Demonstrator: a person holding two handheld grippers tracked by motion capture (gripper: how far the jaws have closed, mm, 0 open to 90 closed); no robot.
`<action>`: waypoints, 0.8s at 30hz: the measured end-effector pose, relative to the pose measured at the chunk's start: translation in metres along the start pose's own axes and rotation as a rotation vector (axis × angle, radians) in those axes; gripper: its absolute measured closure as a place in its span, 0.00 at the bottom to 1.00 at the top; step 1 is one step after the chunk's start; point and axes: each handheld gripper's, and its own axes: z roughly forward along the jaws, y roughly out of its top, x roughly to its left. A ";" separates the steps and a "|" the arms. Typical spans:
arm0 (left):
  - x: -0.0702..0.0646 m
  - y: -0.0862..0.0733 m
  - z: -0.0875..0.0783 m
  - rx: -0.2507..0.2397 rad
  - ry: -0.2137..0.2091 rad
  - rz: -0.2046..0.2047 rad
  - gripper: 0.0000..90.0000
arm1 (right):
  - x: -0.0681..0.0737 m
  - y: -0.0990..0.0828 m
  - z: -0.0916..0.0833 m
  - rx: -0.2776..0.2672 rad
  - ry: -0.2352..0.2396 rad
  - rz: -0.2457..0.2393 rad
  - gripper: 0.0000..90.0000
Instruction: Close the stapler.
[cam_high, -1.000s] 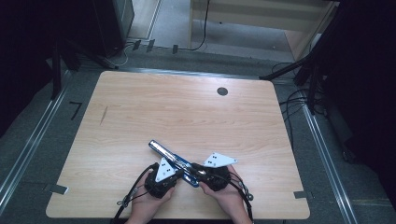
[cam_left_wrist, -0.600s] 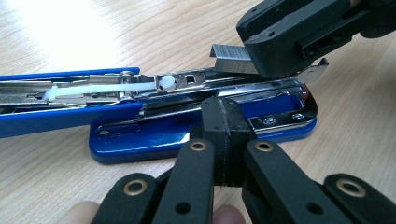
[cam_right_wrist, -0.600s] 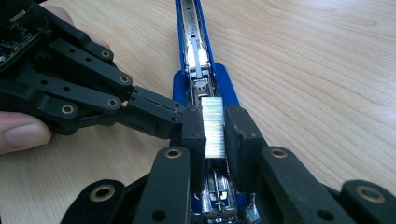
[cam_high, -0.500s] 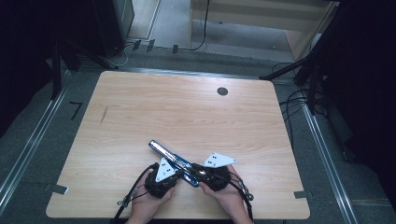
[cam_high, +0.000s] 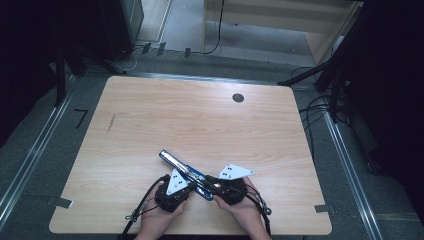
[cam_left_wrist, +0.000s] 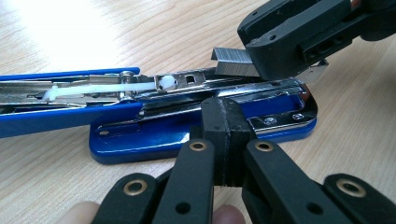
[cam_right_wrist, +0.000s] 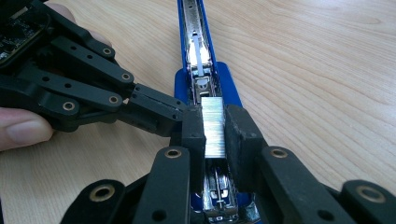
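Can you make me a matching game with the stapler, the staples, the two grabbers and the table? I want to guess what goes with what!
Things:
1. stapler
2. staple strip
3. left gripper
4. table

Descriptions:
A. light wood, with a small dark round spot near its far edge
B. silvery block held between the right gripper jaws
C. blue, lying opened out flat with its metal track showing
D. jaws shut together, pressed against the stapler's side

Pairs: 1-C, 2-B, 3-D, 4-A
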 end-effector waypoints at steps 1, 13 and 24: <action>0.000 0.000 0.000 0.000 0.000 0.000 1.00 | 0.000 0.000 0.000 0.000 0.003 0.001 0.89; 0.000 0.000 0.000 0.000 0.001 0.000 1.00 | -0.003 -0.001 -0.003 0.005 0.023 0.024 0.88; 0.000 0.000 0.000 0.000 0.000 0.000 1.00 | -0.004 0.000 -0.003 0.010 0.026 0.022 0.86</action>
